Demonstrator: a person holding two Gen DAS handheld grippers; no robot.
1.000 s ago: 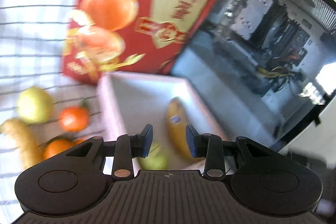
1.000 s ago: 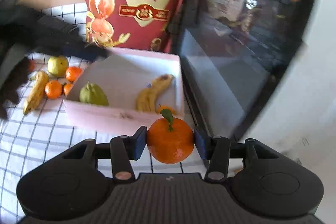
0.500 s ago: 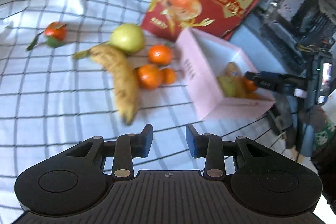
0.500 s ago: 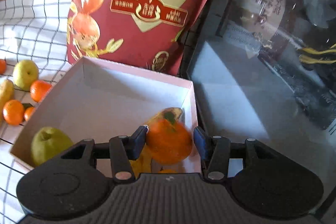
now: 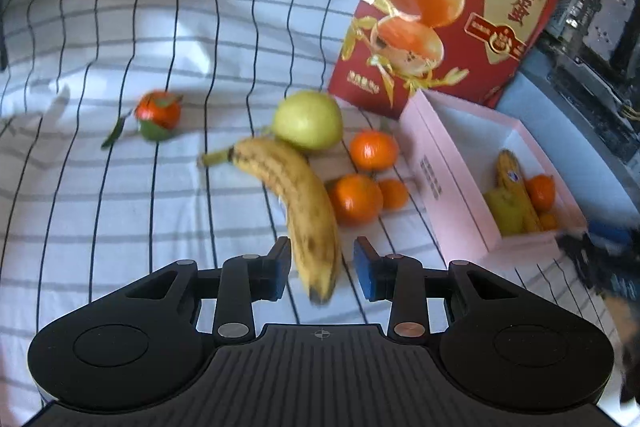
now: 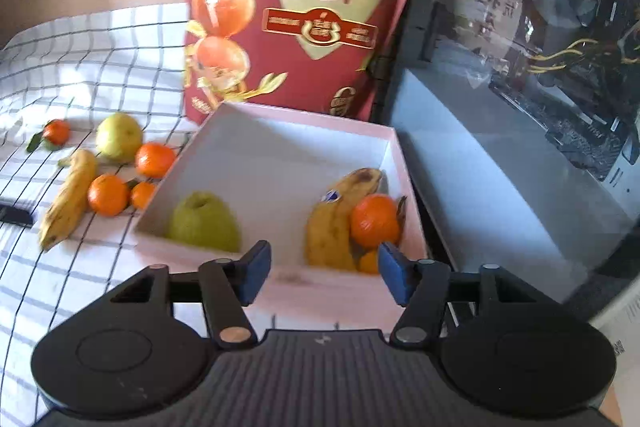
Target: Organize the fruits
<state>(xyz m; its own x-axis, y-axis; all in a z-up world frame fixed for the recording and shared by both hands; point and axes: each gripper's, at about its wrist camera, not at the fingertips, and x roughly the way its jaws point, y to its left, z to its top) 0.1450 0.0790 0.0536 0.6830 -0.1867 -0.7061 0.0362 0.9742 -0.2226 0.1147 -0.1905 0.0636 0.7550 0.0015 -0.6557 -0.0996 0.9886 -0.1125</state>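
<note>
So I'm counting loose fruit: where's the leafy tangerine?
Left wrist view, far left: the leafy tangerine sits alone on the checked cloth, left of the pear.

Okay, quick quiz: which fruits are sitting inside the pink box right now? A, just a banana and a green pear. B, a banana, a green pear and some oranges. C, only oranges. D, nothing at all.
B: the right wrist view shows the pink box holding a green pear, a banana and an orange leaning on the banana, with a smaller orange below it.
</note>
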